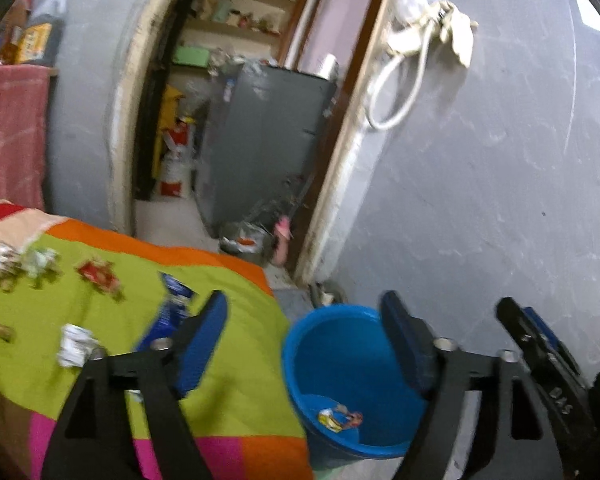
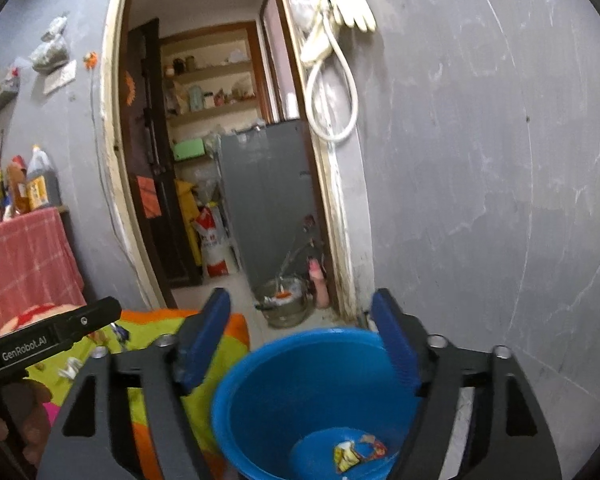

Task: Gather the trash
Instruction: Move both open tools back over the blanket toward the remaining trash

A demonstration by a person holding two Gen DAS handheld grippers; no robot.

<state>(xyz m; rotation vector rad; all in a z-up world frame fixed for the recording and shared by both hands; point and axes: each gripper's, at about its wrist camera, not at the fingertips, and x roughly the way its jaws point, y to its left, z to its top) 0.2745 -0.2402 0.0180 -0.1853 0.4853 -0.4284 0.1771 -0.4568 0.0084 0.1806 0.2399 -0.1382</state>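
A blue bucket (image 1: 340, 344) stands on the floor beside the bed, with crumpled wrappers (image 1: 340, 418) lying at its bottom. My left gripper (image 1: 302, 312) is open and empty, its right finger over the bucket and its left finger over the bed cover (image 1: 228, 380). On the cover lie a red wrapper (image 1: 98, 274), a white one (image 1: 74, 344), a blue one (image 1: 176, 304) and silver scraps (image 1: 0, 264). My right gripper (image 2: 300, 308) hangs open and empty above the bucket (image 2: 284, 392), where the wrappers (image 2: 358, 450) show inside.
A grey wall (image 2: 480, 200) rises close behind the bucket. An open doorway (image 2: 204, 160) leads to a grey cabinet (image 2: 268, 200) and a metal pot (image 2: 286, 306) on the floor. A pink-draped table (image 2: 28, 256) with bottles stands at the left.
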